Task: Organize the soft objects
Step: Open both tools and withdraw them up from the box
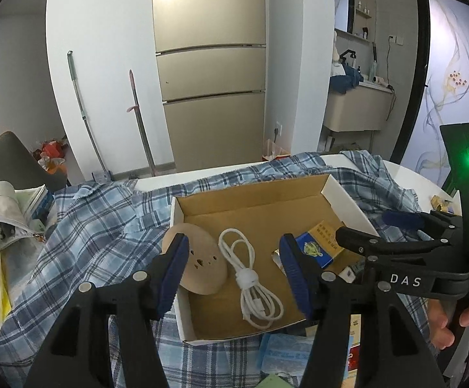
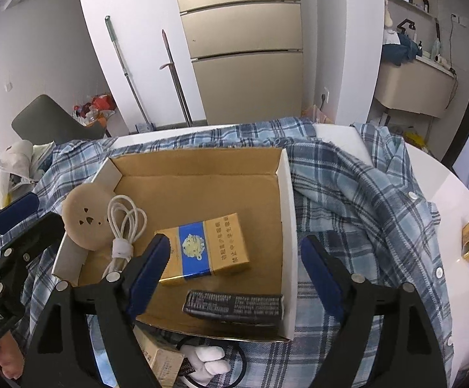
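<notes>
Cardboard box (image 2: 288, 200) on plaid shirt (image 2: 357, 194) — holds cable (image 1: 250, 278), pack (image 2: 202, 249), tan disc (image 1: 202, 265). Left gripper (image 1: 234, 271) and right gripper (image 2: 234, 268) over box — both jaws apart, empty.

one cardboard box (image 2: 286, 194), two cigarette packs (image 2: 205, 249), one cable (image 2: 124, 223), one plaid shirt (image 2: 357, 187)

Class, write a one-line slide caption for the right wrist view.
Open right gripper hovers over a cardboard box holding a cigarette pack and white cable, on a plaid shirt.
</notes>
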Demonstrator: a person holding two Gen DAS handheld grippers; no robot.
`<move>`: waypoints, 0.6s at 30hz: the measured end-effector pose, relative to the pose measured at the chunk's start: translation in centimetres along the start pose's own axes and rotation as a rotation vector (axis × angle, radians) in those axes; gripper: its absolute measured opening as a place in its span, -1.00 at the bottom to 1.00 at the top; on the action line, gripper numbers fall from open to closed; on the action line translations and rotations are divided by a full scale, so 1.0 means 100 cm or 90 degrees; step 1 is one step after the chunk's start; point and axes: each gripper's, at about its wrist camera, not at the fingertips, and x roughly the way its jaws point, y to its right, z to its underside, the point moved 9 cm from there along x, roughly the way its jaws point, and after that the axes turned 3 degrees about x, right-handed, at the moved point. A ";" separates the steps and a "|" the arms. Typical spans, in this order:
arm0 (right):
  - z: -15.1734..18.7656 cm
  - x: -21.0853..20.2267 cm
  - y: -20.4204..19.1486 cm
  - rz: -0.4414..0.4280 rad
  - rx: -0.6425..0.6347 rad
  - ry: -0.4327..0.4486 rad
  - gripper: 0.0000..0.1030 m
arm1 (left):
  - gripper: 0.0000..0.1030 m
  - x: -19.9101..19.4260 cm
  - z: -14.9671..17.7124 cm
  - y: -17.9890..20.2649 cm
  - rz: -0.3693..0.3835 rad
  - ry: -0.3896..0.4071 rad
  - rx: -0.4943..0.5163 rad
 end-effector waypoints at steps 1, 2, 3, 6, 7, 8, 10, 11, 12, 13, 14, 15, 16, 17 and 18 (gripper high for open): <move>-0.001 -0.002 0.000 0.000 0.001 0.003 0.59 | 0.18 -0.002 -0.001 0.000 -0.001 0.004 0.000; -0.002 -0.003 0.000 0.000 0.001 0.006 0.59 | 0.18 -0.004 -0.002 0.000 -0.002 0.007 0.000; -0.003 -0.005 0.000 0.000 0.001 0.010 0.59 | 0.18 -0.006 -0.003 0.000 -0.005 0.010 -0.001; -0.007 -0.012 -0.001 0.000 0.002 0.024 0.59 | 0.18 -0.018 -0.009 -0.002 -0.007 0.028 -0.007; -0.008 -0.014 -0.001 0.000 0.001 0.029 0.59 | 0.18 -0.023 -0.012 -0.002 -0.010 0.037 -0.008; -0.010 -0.018 -0.002 0.000 0.000 0.036 0.59 | 0.18 -0.027 -0.014 -0.003 -0.014 0.045 -0.008; -0.013 -0.026 -0.004 -0.002 -0.003 0.048 0.59 | 0.18 -0.038 -0.020 -0.002 -0.020 0.064 -0.009; -0.015 -0.031 -0.005 -0.003 -0.005 0.055 0.59 | 0.18 -0.045 -0.024 -0.002 -0.022 0.074 -0.007; -0.018 -0.037 -0.007 -0.007 -0.005 0.063 0.59 | 0.18 -0.051 -0.027 -0.001 -0.024 0.083 -0.005; -0.020 -0.043 -0.008 -0.009 -0.005 0.071 0.59 | 0.18 -0.061 -0.032 0.001 -0.026 0.098 -0.003; -0.022 -0.049 -0.009 -0.011 -0.007 0.079 0.59 | 0.18 -0.068 -0.035 0.003 -0.027 0.107 0.000; -0.025 -0.058 -0.011 -0.010 -0.011 0.090 0.59 | 0.18 -0.075 -0.038 0.004 -0.027 0.117 0.002; -0.027 -0.066 -0.013 -0.008 -0.016 0.101 0.59 | 0.18 -0.084 -0.041 0.006 -0.027 0.128 0.005; -0.030 -0.075 -0.014 -0.007 -0.020 0.112 0.59 | 0.18 -0.093 -0.045 0.008 -0.028 0.139 0.007; -0.032 -0.086 -0.015 -0.009 -0.023 0.125 0.59 | 0.18 -0.100 -0.047 0.010 -0.028 0.148 0.007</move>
